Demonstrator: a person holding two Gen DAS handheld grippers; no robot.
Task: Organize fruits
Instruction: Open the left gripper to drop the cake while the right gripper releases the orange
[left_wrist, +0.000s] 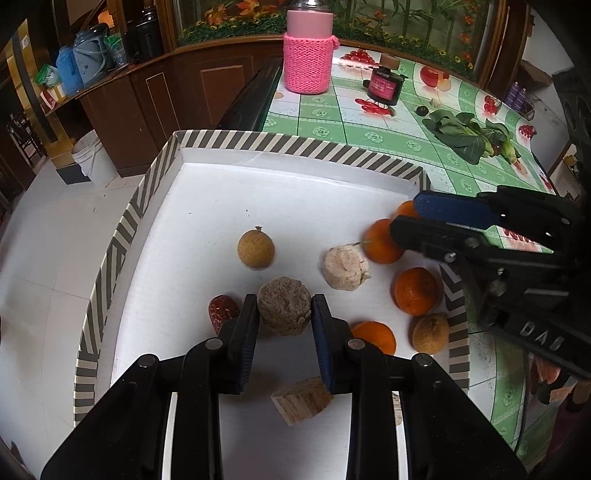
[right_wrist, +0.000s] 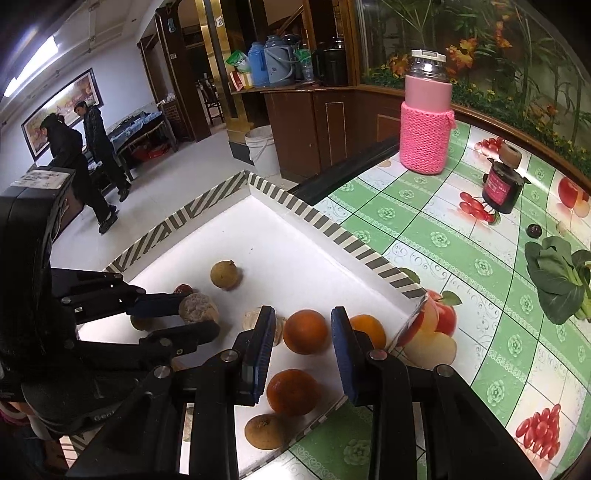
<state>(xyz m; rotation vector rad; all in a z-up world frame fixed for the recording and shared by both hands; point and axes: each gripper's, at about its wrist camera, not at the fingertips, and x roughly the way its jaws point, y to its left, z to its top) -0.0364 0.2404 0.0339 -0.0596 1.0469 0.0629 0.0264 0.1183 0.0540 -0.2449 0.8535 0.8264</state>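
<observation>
Left gripper (left_wrist: 284, 314) pinches brown round cake (left_wrist: 283, 310) in striped tray (left_wrist: 122, 236), right gripper (right_wrist: 303, 332) spread around orange (right_wrist: 306, 331) at 3 o'clock.

Fruits in the striped-rim tray (left_wrist: 122, 236)
Four oranges (left_wrist: 415, 291) cluster right; brown longans (left_wrist: 255, 248), a red date (left_wrist: 221, 310) and rough tan lumps (left_wrist: 283, 310) lie mid-tray.

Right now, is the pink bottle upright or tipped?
Upright. The pink bottle stands on its base on the table, cap on top.

You see round orange citrus fruits (right_wrist: 306, 331) in a white cardboard tray with a grey-and-cream striped rim (right_wrist: 343, 236) on a green-checked, fruit-printed surface (right_wrist: 436, 258).
</observation>
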